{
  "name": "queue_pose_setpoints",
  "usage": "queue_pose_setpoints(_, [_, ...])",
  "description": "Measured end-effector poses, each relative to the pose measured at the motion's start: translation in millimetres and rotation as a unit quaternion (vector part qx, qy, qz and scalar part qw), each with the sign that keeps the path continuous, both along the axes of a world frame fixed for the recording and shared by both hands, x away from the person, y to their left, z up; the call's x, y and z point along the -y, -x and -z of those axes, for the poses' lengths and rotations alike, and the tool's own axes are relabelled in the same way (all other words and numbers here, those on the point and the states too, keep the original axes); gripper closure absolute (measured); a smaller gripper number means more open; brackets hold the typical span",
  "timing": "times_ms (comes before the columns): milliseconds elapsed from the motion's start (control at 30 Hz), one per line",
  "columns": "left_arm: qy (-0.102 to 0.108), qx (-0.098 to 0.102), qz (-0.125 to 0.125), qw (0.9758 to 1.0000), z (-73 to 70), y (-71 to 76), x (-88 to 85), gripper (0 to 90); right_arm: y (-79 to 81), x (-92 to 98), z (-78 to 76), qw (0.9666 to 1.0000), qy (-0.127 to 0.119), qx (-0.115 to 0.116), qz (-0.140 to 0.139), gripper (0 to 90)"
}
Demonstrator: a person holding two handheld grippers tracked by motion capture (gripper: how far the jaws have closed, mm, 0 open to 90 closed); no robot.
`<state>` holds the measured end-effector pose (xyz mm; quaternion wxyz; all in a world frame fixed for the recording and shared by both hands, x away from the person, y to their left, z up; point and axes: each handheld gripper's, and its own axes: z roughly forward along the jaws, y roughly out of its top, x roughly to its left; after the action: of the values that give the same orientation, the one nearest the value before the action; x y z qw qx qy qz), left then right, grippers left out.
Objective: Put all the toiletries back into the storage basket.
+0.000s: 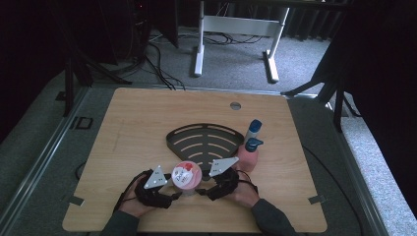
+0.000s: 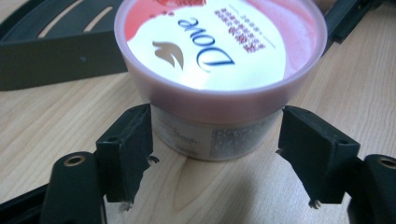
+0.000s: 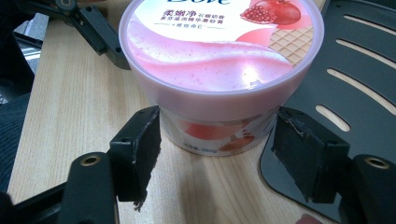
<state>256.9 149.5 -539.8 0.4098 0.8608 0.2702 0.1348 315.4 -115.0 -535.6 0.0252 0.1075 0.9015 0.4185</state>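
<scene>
Standing upright near the tabletop's (image 1: 123, 128) front edge, lid up, a pink-lidded Dove tub (image 1: 186, 175) sits between two hand-held grippers. Left gripper (image 2: 215, 156) and right gripper (image 3: 217, 151) each flank its base from opposite sides, jaws apart, pads not pressing. Just behind lies a black slotted corner tray (image 1: 204, 140), with two pump bottles (image 1: 250, 147) beside it.
</scene>
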Motion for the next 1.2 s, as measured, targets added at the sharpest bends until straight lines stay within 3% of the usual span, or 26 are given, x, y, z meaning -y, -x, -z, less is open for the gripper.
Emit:
queue_pose_setpoints(200, [0.005,0.002,0.002,1.0,-0.1,-2.8,2.4,20.1,-2.4,-1.8,-2.5,0.9999,0.003,0.006,-0.01,28.9])
queue_pose_setpoints(333, [-0.002,0.002,0.0,1.0,-0.5,-4.9,5.5,17.1,-0.8,-4.1,-3.6,0.9997,0.006,0.022,-0.011,28.1])
queue_pose_setpoints(700, [-0.016,0.008,-0.011,0.9998,-2.5,-2.0,9.0,17.1,0.0,-6.8,-4.2,0.9995,0.011,0.027,-0.008,26.1])
queue_pose_setpoints(1200, [-0.017,0.008,-0.012,0.9997,-8.9,1.7,10.4,17.6,2.9,-5.9,-7.5,0.9994,0.014,0.029,-0.01,26.0])
